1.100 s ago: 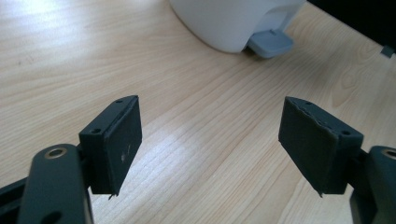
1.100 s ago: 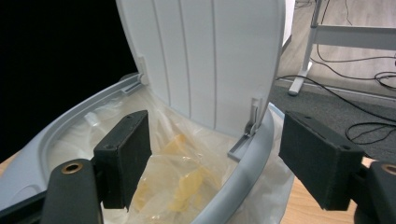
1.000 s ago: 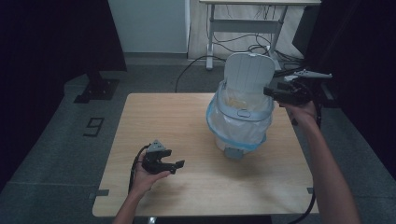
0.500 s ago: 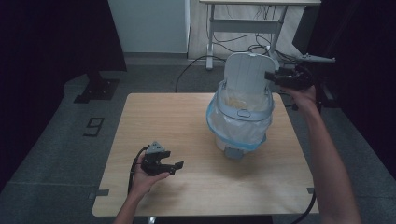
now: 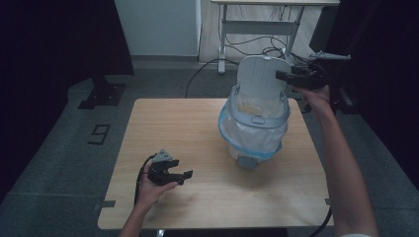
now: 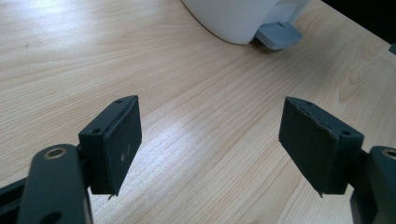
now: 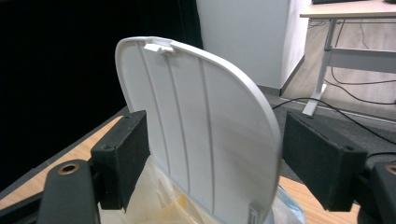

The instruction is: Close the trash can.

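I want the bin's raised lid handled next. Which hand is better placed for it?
Right. The right gripper is up beside the lid, jaws open. The left gripper rests low on the table, away from the bin.

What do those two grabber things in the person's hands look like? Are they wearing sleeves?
Both are black. The left gripper has a grey three-cornered plate on top and a black cable looping from it beside the hand. The right gripper also carries a grey plate. Each ends in two flat, square black pads on arms with small screw holes. The forearms are bare; a bit of white cloth shows at the right arm's lower end.
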